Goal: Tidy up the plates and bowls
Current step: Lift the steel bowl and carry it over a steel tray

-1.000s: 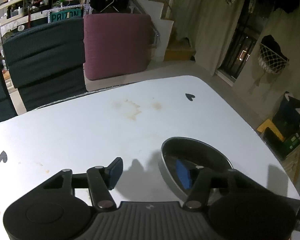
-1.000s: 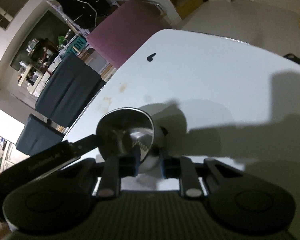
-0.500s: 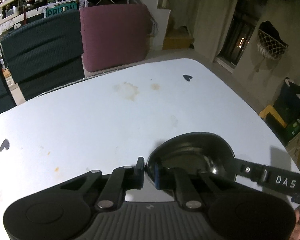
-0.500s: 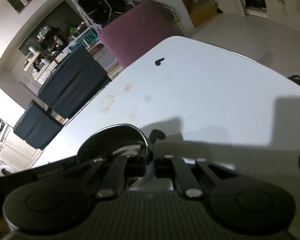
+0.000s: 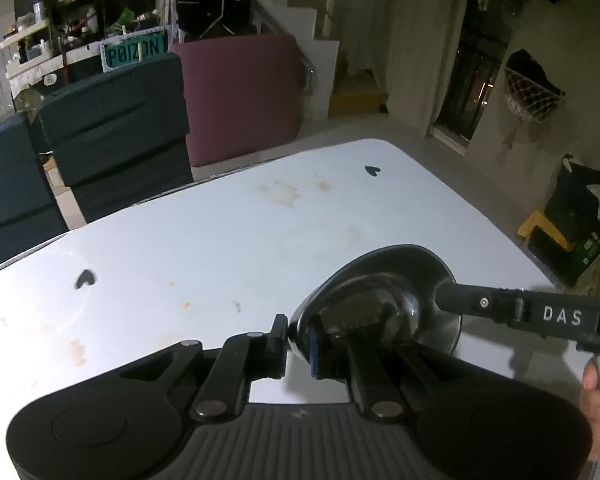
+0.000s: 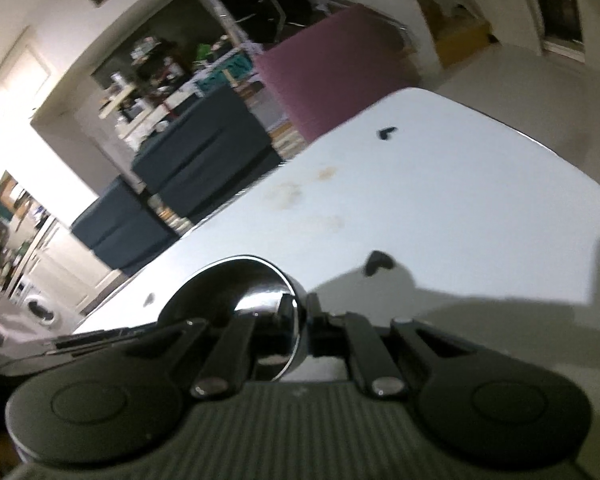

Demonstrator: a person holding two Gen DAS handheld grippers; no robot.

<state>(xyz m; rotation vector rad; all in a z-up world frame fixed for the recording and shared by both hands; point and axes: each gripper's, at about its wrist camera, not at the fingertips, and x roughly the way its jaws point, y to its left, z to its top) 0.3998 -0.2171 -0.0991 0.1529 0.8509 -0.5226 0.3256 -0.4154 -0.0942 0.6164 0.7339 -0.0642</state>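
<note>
Steel bowl (image 5: pixel 384 300) is gripped at its near rim by left gripper (image 5: pixel 296 338), and at the opposite rim by right gripper (image 6: pixel 300 320), above the white table (image 5: pixel 220 248).

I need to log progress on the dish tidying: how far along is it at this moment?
Nothing looks put away: no stack or rack shows on the white table. In hand: the left gripper and the right gripper are each shut on the rim of one shiny metal bowl, at opposite sides. Whether it is off the table is unclear. Left: setting the bowl where it belongs.
</note>
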